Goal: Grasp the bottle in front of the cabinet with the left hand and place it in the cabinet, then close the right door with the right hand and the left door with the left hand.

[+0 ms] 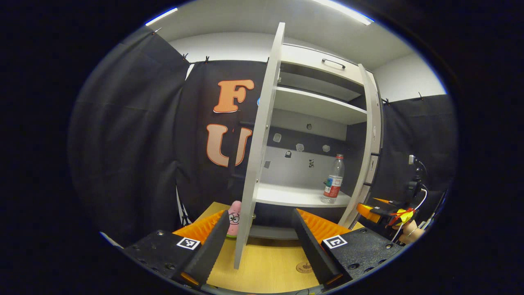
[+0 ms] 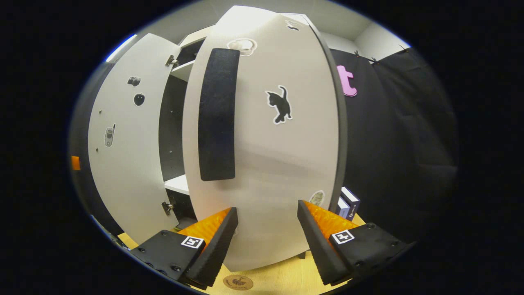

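Left gripper view: the left gripper [image 1: 258,239] stood with its fingers spread and empty, the edge of the left door [image 1: 262,135] standing between them.
Bottle: the bottle [image 1: 333,180] stood upright on the lower shelf [image 1: 294,196] inside the cabinet [image 1: 319,102], towards its right side, clear with a red-and-white label and a red cap.
Right gripper view: the right gripper [image 2: 266,237] was spread and gripping nothing, close up against the outer face of the right door [image 2: 266,143], below the door's black strip [image 2: 217,114].
Stage: placing looked done; closing the right door seemed the step in hand, both doors still ajar.
Risk, right door: a push low on the panel could let the fingers slide off the smooth face, leaving the door part open.
Risk, left door: its edge sat between the left fingers, so a careless move could knock it.
Risk, bottle: a slammed door might jolt the cabinet and topple the light, tall bottle.
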Demonstrator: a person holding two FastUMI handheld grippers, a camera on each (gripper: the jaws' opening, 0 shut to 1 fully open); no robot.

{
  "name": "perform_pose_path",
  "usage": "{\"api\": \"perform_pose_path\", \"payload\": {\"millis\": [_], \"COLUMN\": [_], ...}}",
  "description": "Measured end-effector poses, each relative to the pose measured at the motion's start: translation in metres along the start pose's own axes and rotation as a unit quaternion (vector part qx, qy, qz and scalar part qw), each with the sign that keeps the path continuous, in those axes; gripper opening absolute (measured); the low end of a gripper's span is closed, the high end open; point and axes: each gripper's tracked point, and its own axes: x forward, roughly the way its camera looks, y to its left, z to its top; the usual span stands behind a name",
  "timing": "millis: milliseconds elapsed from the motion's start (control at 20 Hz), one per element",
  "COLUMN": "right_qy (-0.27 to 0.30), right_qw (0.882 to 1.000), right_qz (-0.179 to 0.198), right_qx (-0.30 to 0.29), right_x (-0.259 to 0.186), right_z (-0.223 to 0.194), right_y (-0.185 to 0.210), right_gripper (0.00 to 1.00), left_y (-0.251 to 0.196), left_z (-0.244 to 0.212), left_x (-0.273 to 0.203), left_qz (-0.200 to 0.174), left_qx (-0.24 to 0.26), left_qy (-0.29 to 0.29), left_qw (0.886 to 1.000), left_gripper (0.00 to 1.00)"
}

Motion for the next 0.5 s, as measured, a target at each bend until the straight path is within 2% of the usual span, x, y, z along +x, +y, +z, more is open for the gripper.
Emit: {"api": "perform_pose_path", "payload": {"millis": [100,200,250,300,350,400,500], "right_qy": [-0.003,-0.003,-0.002,-0.002,-0.002,-0.002,-0.003], "right_qw": [1.0,1.0,1.0,1.0,1.0,1.0,1.0], "right_qz": [-0.001,-0.003,-0.004,-0.006,-0.008,-0.01,-0.015], "right_qx": [-0.005,-0.001,0.003,0.004,0.002,-0.003,-0.013], "right_x": [0.01,0.015,0.018,0.022,0.026,0.03,0.036], "right_z": [0.0,0.001,0.0,0.0,0.001,0.001,0.002], "right_y": [0.01,0.011,0.01,0.01,0.011,0.012,0.014], "right_gripper": [0.97,0.87,0.94,0.87,0.87,0.94,0.94], "left_y": [0.007,0.014,0.018,0.022,0.026,0.029,0.036], "left_z": [0.0,0.002,0.002,0.002,0.002,0.002,0.003], "left_x": [0.0,0.002,0.002,0.003,0.004,0.004,0.007], "left_qz": [0.004,0.008,0.009,0.012,0.013,0.015,0.017], "left_qx": [0.001,0.004,0.005,0.005,0.004,0.001,0.0], "left_qy": [-0.001,-0.004,-0.005,-0.005,-0.005,-0.006,-0.007], "left_qw": [1.0,1.0,1.0,1.0,1.0,1.0,1.0], "left_gripper": [0.94,0.94,0.94,0.93,0.93,0.93,0.93]}}
